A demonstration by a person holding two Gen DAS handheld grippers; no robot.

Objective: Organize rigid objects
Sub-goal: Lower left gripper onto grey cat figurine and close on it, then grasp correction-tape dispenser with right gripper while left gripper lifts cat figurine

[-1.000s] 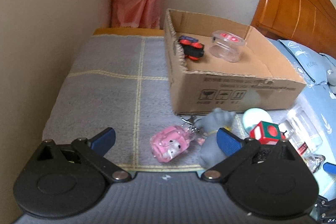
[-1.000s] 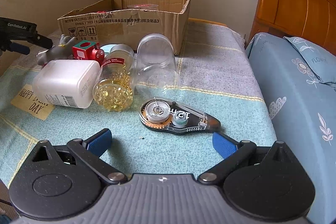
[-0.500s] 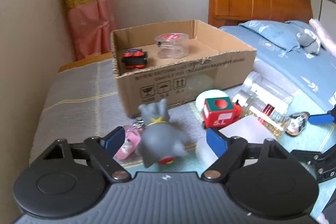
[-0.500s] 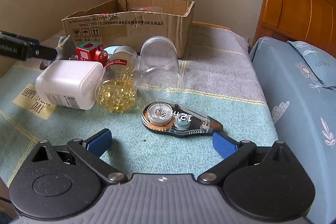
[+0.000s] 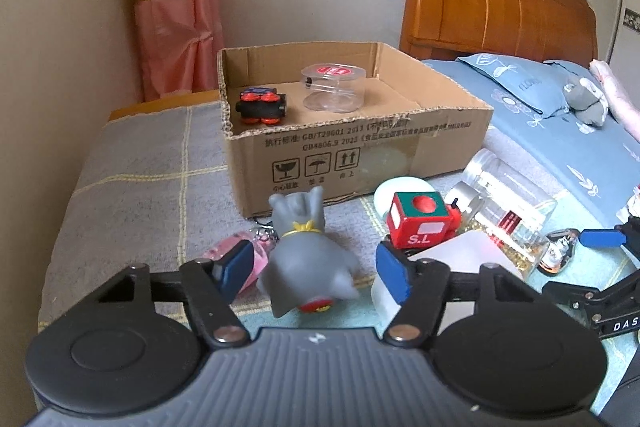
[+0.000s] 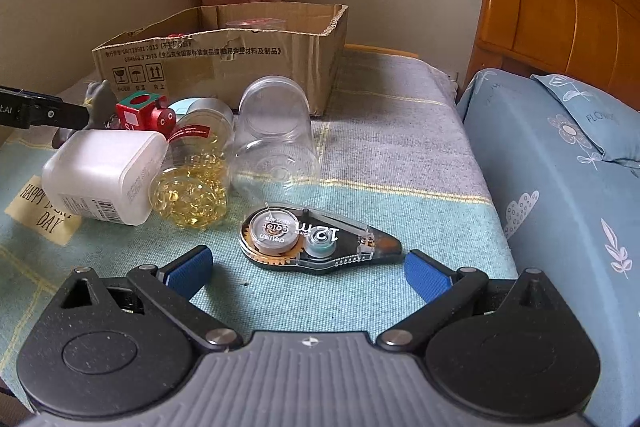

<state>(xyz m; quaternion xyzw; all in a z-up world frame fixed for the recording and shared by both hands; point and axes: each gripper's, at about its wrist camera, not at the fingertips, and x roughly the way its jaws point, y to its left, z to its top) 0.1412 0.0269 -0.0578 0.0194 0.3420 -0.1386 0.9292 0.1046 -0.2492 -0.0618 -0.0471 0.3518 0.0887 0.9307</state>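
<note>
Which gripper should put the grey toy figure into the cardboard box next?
Left. The left gripper already straddles the grey toy figure, its jaws have just been closing on it, and the cardboard box lies straight ahead. The right gripper sits open by the correction tape.

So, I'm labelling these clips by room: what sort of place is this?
Most likely a bedroom at home. A carved wooden headboard rises behind a blue floral pillow, a pink curtain hangs in the corner, and the cardboard box sits on a checked bedspread.
</note>
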